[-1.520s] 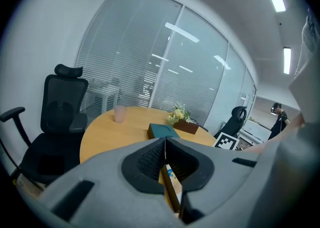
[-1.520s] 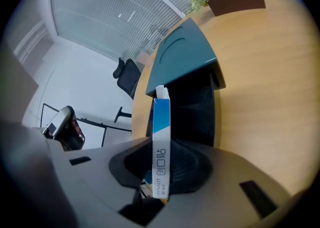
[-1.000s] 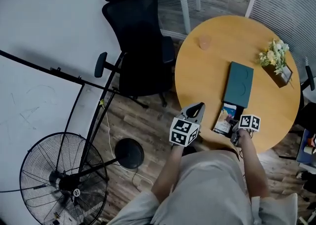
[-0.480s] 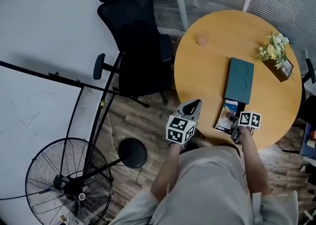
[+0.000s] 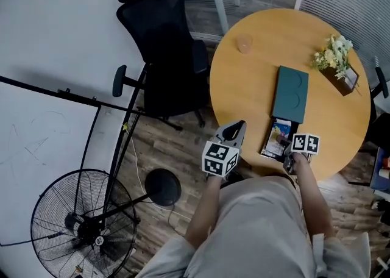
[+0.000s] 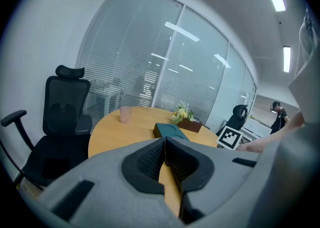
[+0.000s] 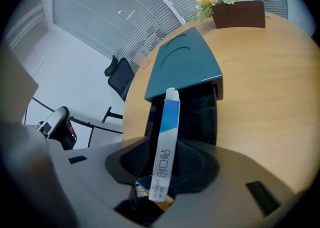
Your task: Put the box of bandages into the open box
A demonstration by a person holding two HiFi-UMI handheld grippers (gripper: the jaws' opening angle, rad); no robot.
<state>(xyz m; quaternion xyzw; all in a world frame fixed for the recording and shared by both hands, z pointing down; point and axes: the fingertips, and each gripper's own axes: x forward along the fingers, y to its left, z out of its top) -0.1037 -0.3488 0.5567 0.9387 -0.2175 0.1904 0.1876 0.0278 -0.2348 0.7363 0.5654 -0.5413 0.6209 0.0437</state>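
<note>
Right gripper view: we see the right gripper (image 7: 176, 148) with its jaws opening, the dark pads standing clear on either side of the box of bandages (image 7: 168, 117). The box is a thin white and blue carton with print on its spine. It stands on its narrow edge between the jaws and points away toward 12 o'clock. Its far end reaches the mouth of the open box (image 7: 186, 64), a teal lid overhanging a dark tray. We cannot tell whether the carton rests inside the tray or just at its edge.

In the left gripper view, the left gripper (image 6: 164, 144) is clenched, its jaws meeting with nothing between them. It hovers off the table's near edge.

In the head view, the left gripper is at 9 o'clock from the right gripper, over the wood floor (image 5: 164, 149). The open box lies on the round wooden table (image 5: 256, 81), at 12 o'clock from the right gripper. A planter of flowers (image 5: 333, 58) stands at 1 o'clock near the far rim. A pale cup (image 5: 244, 43) stands at 11 o'clock, well apart from the box. A black office chair (image 5: 163, 45) stands beside the table at 10 o'clock, and a floor fan (image 5: 79, 228) at 8 o'clock.
</note>
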